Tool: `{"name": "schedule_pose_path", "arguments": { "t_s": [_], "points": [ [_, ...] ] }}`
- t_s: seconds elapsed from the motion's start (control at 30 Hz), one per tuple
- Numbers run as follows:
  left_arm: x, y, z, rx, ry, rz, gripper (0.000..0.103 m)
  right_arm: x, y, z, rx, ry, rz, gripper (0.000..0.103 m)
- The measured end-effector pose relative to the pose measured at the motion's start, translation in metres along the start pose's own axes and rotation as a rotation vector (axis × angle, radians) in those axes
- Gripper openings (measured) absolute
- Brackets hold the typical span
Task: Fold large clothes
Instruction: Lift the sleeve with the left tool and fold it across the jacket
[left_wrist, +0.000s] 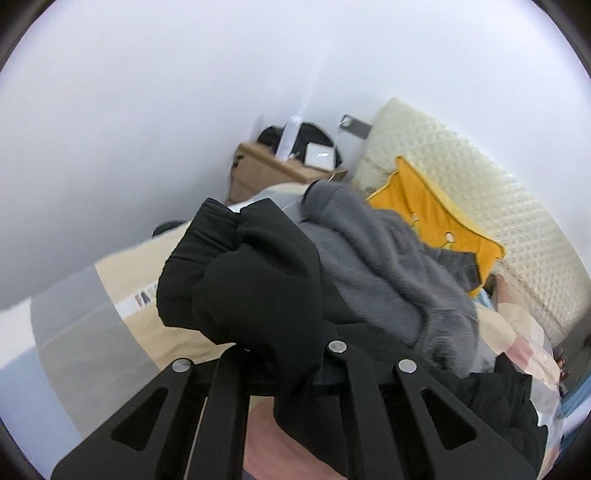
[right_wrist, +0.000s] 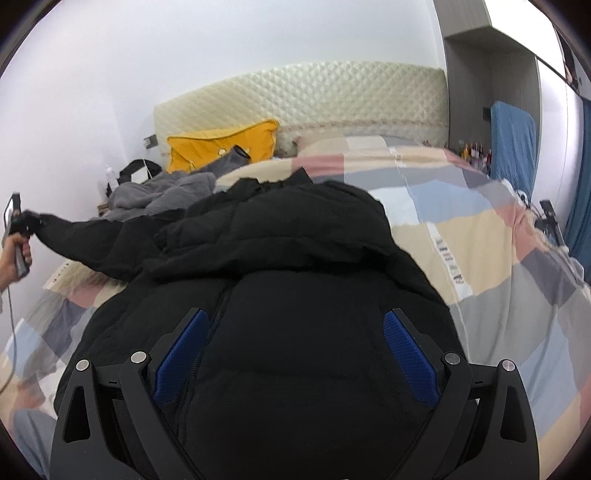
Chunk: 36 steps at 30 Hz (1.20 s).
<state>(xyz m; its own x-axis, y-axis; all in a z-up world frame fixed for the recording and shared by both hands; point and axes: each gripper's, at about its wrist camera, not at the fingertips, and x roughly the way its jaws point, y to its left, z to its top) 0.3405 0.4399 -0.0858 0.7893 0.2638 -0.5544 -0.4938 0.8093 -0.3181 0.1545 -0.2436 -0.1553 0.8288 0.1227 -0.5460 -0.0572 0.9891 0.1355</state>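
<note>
Puffy black jacket, sleeve outstretched

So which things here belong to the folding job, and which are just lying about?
Job: black puffer jacket; left gripper shut on its sleeve; right gripper open over it.
Lying about: grey garment, yellow pillow, patchwork bedspread, nightstand.

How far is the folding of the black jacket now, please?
Done: the black puffer jacket lies spread on the patchwork bedcover, front up. In hand: the left gripper is shut on the end of one sleeve, pulling it out to the side; the right gripper hovers open over the jacket body. Left: no fold shows yet.
</note>
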Motion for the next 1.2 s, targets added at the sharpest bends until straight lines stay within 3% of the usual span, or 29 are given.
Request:
{"name": "schedule_pose_path", "arguments": {
  "t_s": [0.13, 0.63, 0.9, 1.2],
  "points": [
    [-0.034, -0.028, 0.010, 0.046, -0.028, -0.023, 0.006, -0.013, -0.010, 0.001, 0.016, -0.032, 0.053, 0.096],
    [-0.143, -0.178, 0.019, 0.273, -0.079, -0.151, 0.004, -0.049, -0.039, 0.004, 0.000, -0.123, 0.057, 0.096],
    [-0.181, -0.270, -0.024, 0.375, -0.059, -0.288, 0.004, -0.056, -0.050, 0.008, -0.038, -0.159, 0.084, 0.096],
    [-0.209, -0.396, -0.102, 0.613, -0.022, -0.404, 0.004, -0.065, -0.080, 0.012, 0.027, -0.170, 0.077, 0.096]
  ]
}}
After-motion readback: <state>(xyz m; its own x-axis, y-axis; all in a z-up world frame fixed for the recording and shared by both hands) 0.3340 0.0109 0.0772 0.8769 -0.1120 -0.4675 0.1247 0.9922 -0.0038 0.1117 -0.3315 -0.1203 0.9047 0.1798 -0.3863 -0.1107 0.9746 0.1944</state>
